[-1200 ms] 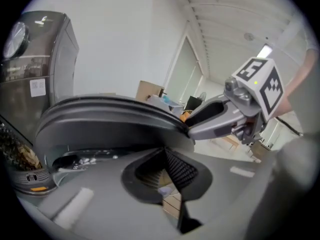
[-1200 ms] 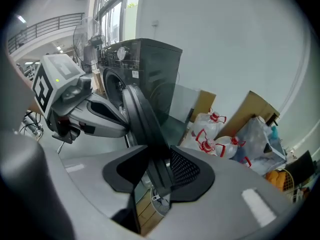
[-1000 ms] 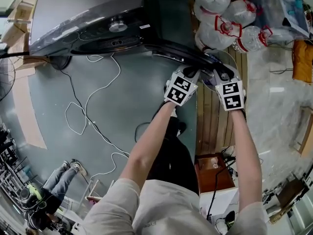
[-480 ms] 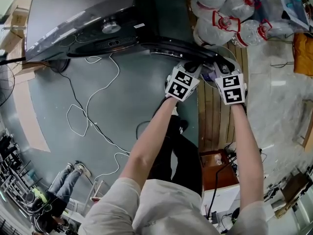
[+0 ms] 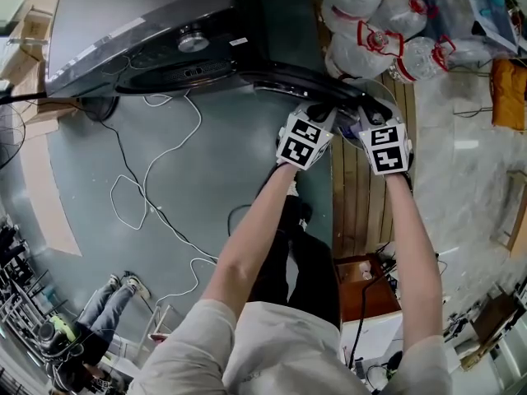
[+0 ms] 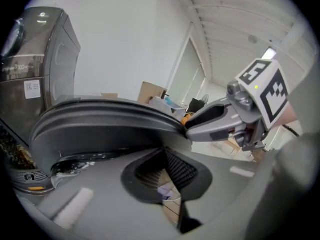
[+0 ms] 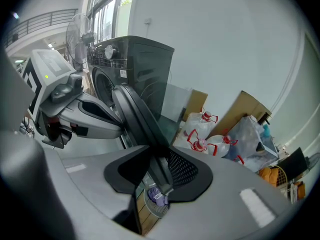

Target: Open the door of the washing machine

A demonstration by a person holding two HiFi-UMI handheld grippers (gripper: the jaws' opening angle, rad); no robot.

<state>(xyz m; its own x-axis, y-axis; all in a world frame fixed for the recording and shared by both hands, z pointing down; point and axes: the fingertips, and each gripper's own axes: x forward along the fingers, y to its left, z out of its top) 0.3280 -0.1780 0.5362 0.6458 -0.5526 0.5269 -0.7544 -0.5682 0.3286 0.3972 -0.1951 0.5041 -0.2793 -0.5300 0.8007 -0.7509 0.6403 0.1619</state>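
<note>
Right claw (image 7: 159, 176) is seen clamped on the edge of the door (image 7: 136, 115), which is swung out from the front of the washing machine (image 5: 140, 23). Left claw (image 6: 167, 171) is held closed and empty just beside that edge. Water bottles (image 5: 362, 23) are piled on the floor (image 5: 214, 163) past the door.

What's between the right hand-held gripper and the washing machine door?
Nothing: the right gripper view shows the door edge-on, directly between the jaws of the right hand-held gripper.
</note>
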